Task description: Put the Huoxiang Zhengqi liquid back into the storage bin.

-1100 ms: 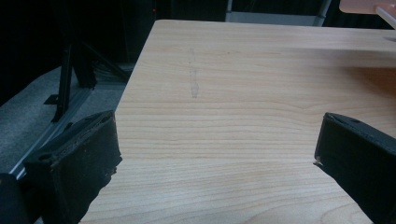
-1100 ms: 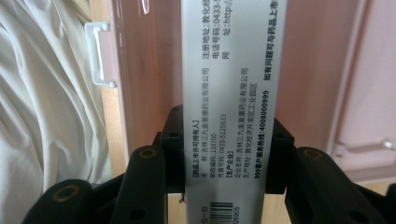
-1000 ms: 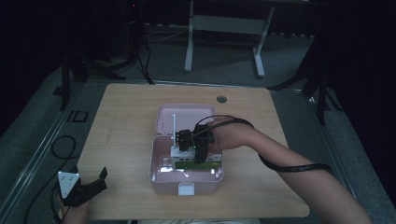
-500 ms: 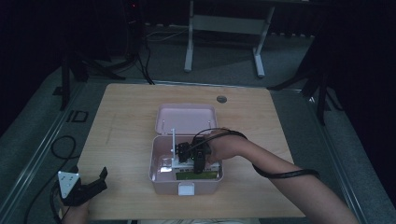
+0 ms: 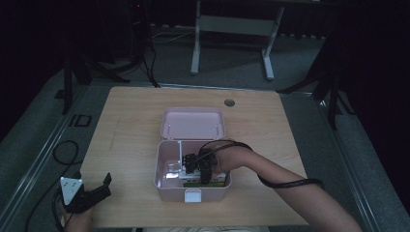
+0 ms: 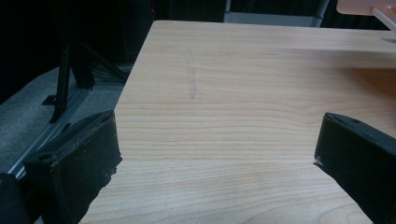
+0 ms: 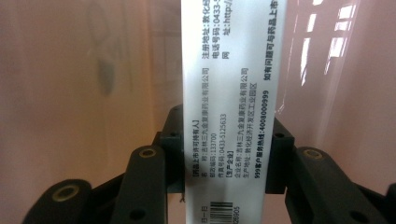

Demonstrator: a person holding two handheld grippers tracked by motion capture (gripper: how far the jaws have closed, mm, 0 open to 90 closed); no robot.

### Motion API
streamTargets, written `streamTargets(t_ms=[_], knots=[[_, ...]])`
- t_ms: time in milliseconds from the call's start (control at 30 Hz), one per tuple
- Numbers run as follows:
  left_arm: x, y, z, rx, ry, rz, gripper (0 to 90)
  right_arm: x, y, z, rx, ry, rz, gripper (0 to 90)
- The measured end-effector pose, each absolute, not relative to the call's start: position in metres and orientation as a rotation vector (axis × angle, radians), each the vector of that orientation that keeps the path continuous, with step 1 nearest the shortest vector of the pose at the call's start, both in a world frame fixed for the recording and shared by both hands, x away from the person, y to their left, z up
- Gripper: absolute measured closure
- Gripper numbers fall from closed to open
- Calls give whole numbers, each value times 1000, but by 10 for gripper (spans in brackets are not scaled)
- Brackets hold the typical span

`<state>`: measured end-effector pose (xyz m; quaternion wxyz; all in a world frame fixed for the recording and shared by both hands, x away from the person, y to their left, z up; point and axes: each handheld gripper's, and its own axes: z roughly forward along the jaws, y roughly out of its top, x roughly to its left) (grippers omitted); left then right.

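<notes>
An open pink storage box [image 5: 192, 193] stands near the table's front middle, its lid [image 5: 193, 123] folded flat behind it. My right gripper [image 5: 196, 166] reaches down inside the box, shut on a white medicine carton [image 7: 229, 70] printed with black text and a barcode. In the right gripper view the carton stands upright between the jaws against the pink wall [image 7: 70, 93]. A green-edged packet [image 5: 203, 183] lies at the box's front. My left gripper [image 5: 94, 191] rests at the table's front left corner, open, with bare wood [image 6: 217, 116] between its jaws.
A small round grommet [image 5: 229, 102] sits near the table's far edge. A white desk frame [image 5: 232, 24] stands on the floor beyond. Cables [image 5: 65, 150] loop on the floor at the left. The lid's corner [image 6: 369, 7] shows in the left gripper view.
My right gripper has sunk with the carton from above the box down into it. The left gripper has stayed where it was.
</notes>
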<state>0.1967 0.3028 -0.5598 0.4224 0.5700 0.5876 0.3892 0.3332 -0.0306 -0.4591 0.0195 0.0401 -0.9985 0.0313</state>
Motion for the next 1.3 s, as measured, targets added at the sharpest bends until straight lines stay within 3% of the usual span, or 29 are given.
streamTargets(t_ms=[333, 400, 700, 933, 1300], knots=[[197, 302, -560, 1432, 1473, 975, 2, 337, -35, -464, 120, -3063, 48, 589], [197, 303, -560, 1431, 1474, 974, 2, 335, -36, -460, 154, -3051, 34, 521], [197, 303, -560, 1431, 1474, 973, 2, 336, -45, -421, 135, -3096, -99, 378], [197, 303, -560, 1431, 1475, 972, 2, 342, -69, -385, 119, -3123, -306, 149], [197, 302, -560, 1432, 1477, 972, 2, 360, -134, -360, -42, -3158, -559, 134]])
